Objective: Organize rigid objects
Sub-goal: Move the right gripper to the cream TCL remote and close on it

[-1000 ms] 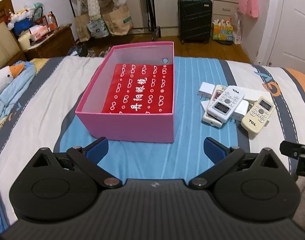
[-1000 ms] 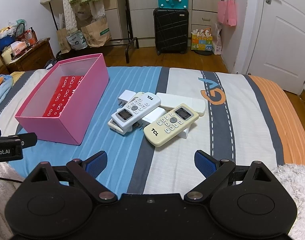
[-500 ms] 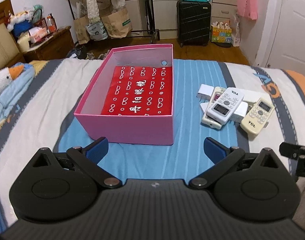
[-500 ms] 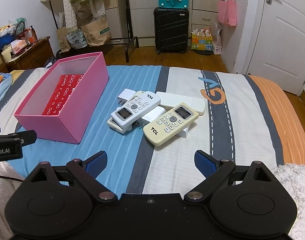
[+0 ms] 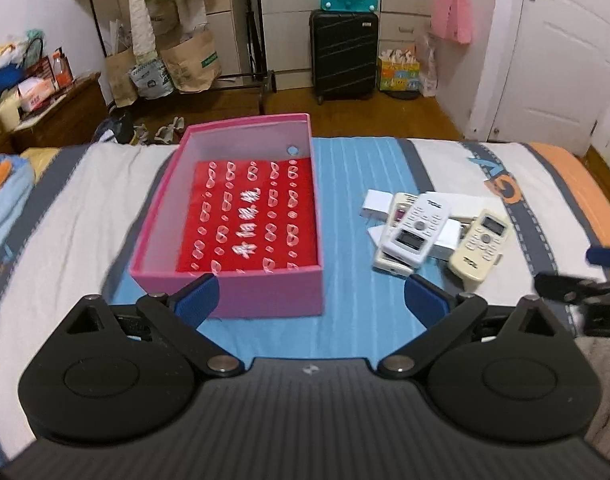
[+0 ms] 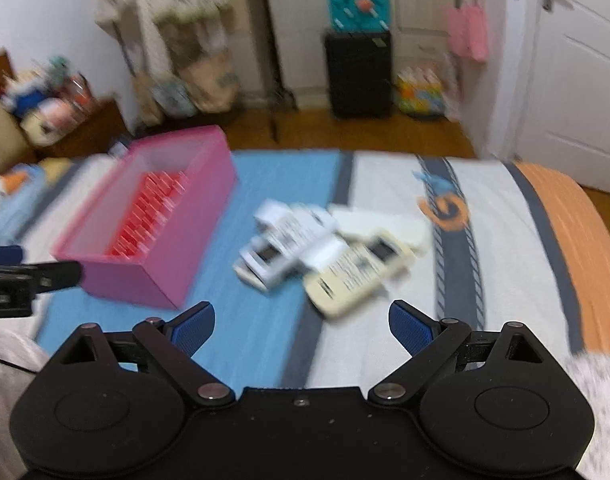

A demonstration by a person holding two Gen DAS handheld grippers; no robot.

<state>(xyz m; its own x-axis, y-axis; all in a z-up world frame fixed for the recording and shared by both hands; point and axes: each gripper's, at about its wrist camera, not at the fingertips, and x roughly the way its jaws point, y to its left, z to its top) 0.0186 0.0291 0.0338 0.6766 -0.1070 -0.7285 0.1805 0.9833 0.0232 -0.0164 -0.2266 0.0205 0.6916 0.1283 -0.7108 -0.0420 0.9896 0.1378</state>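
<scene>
A pink open box (image 5: 241, 292) with a red printed bottom sits on the bed; it also shows in the right wrist view (image 6: 153, 276). To its right lies a pile of remotes: a white one (image 5: 419, 230) on top, a cream one (image 5: 481, 246) beside it, and white adapters beneath. In the blurred right wrist view the white remote (image 6: 285, 236) and cream remote (image 6: 357, 272) lie ahead. My left gripper (image 5: 311, 300) is open and empty in front of the box. My right gripper (image 6: 301, 326) is open and empty, short of the cream remote.
The bed has a blue, white, grey and orange striped cover (image 5: 365, 184). A black suitcase (image 5: 343, 56), a clothes rack with bags (image 5: 177, 64) and a white door (image 5: 561, 64) stand beyond the bed. A blue plush toy (image 5: 1, 200) lies at left.
Both grippers have moved forward toward the box and the remotes, which look larger. The right wrist view is now motion-blurred. Both stay open and empty.
</scene>
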